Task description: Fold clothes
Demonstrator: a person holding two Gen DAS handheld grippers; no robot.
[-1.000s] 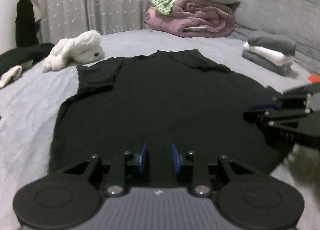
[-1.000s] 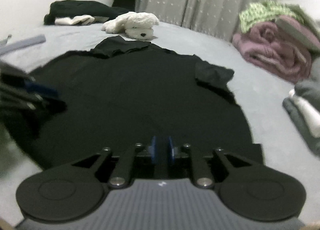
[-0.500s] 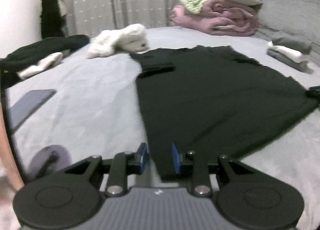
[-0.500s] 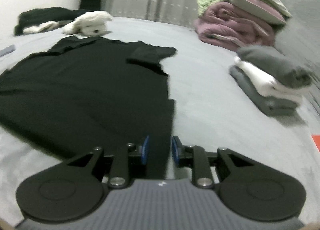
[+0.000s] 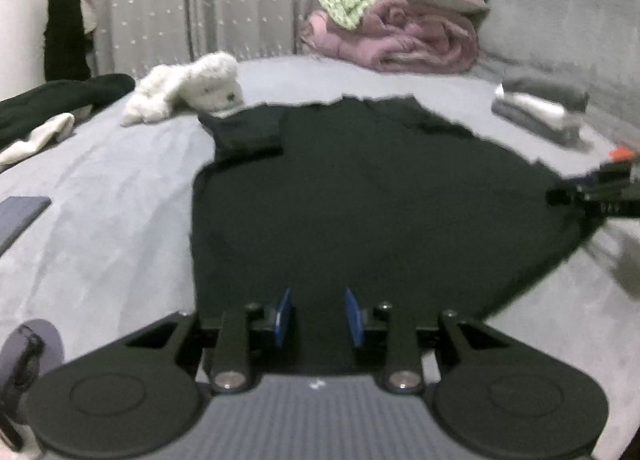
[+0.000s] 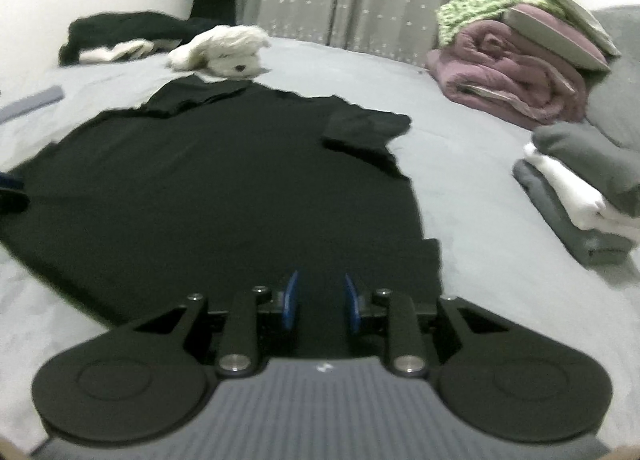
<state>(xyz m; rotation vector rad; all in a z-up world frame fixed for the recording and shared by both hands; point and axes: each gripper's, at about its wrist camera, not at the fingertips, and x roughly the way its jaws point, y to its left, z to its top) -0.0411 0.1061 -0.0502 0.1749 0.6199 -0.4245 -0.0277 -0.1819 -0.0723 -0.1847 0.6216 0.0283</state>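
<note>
Blue-padded left gripper [image 5: 319,318] parted, nothing between pads, poised over hem of black short-sleeved cotton T-shirt [image 5: 360,195]. Right gripper [image 6: 319,302] likewise parted & empty, at hem's other corner. Shirt spread flat on grey bed sheet [image 5: 104,195], both sleeves tucked inward. Looks light, limp, zero stiffness, prob. slides easily on sheet; best pinched at hem corners or shoulders, thin layer only. Long axis hem-to-collar, collar pointing away toward white plush toy [image 5: 188,85]. Beyond: folded grey-and-white stack [image 6: 580,187] to the right.
</note>
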